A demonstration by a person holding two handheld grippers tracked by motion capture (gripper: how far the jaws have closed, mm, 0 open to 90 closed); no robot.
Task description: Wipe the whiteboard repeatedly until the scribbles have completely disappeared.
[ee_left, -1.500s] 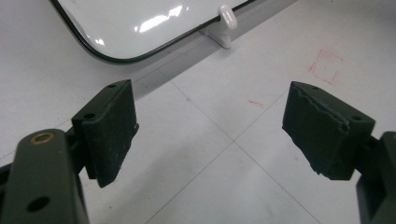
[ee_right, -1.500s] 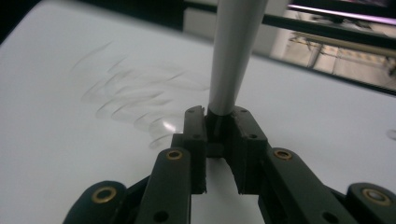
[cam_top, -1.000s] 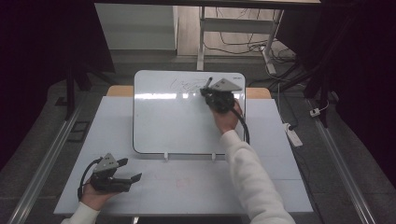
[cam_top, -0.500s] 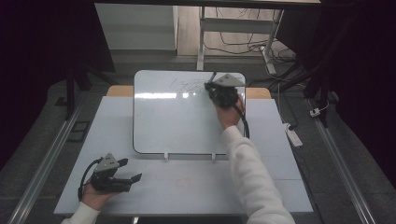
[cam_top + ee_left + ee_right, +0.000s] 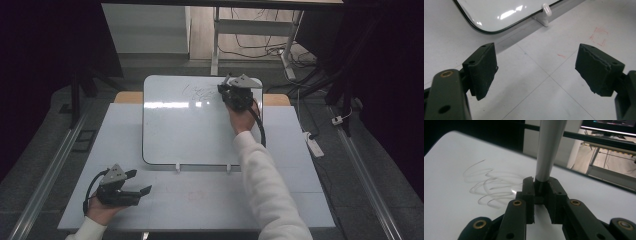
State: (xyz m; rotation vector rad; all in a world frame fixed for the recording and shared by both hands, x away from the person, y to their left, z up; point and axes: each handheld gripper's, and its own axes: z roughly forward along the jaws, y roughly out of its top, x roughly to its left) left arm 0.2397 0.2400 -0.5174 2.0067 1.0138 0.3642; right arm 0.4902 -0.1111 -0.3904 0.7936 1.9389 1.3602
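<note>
- A whiteboard (image 5: 195, 130) lies flat on the far middle of the white bench (image 5: 300, 200), with two small white clips (image 5: 177, 167) on its near edge.
- The right gripper (image 5: 231, 94) sits over the whiteboard's far right corner, held by the right hand (image 5: 242, 118); its fingers (image 5: 527, 195) are closed around a slim grey marker (image 5: 547, 150) that stands up between them.
- Faint looping scribbles (image 5: 491, 187) mark the whiteboard just to the left of the marker in the right gripper view.
- The left gripper (image 5: 140, 182) rests on the bench off the whiteboard's near left corner, in the left hand (image 5: 102, 210); its fingers (image 5: 484, 70) are spread wide, gripping nothing.
- Red pen marks (image 5: 599, 37) show on the bench near the whiteboard's near edge.
</note>
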